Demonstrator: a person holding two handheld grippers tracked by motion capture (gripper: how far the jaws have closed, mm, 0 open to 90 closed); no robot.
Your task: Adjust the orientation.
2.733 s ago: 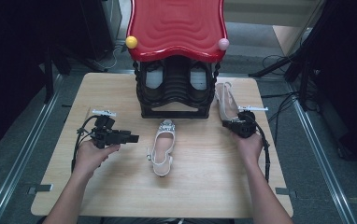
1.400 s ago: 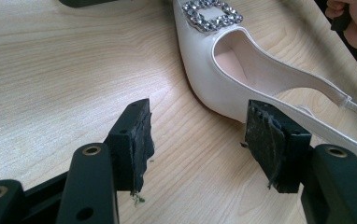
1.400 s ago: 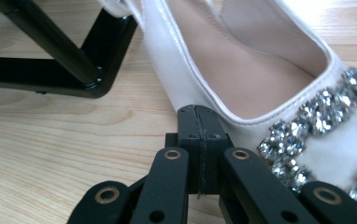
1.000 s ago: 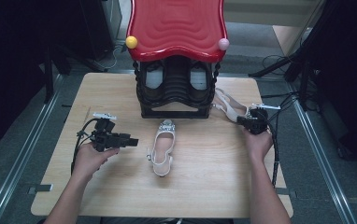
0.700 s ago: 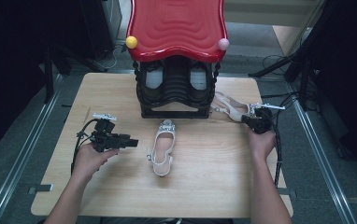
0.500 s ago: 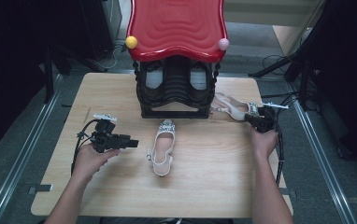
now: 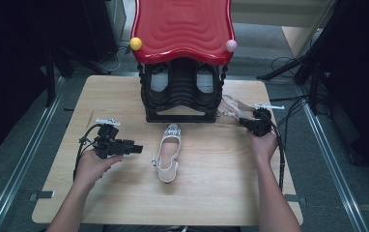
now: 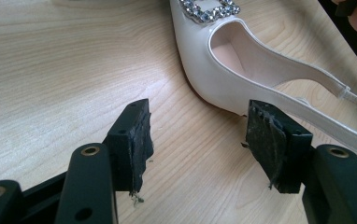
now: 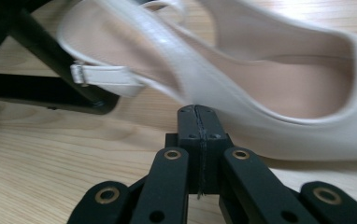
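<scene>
Roughly at the start, judging by where both shoes lie: neither white slingback shoe stowed yet in the black shoe rack (image 7: pixel 182 99) under its red top (image 7: pixel 182 29).

Right gripper (image 7: pixel 246 121) closed tight, jaws pad to pad in the right gripper view, tips pressed up against the side wall of the right shoe (image 9: pixel 279 116). Cannot tell whether a thin edge of the upper sits pinched between them or merely gets nudged. Same shoe lying askew on the wooden table (image 7: pixel 211 198), just beside the rack's front right corner, strap end toward the rack foot.

Left gripper (image 8: pixel 197 140) wide open, nothing between the pads, resting low over the table near the toe of the buckled shoe (image 8: pixel 223 60). Seen from above, lying flat at mid-table, apart from the rack's front, buckle end toward it.

Left to do, probably: secure the right shoe properly, lift it into a rack slot, then grasp and stow the middle one.
</scene>
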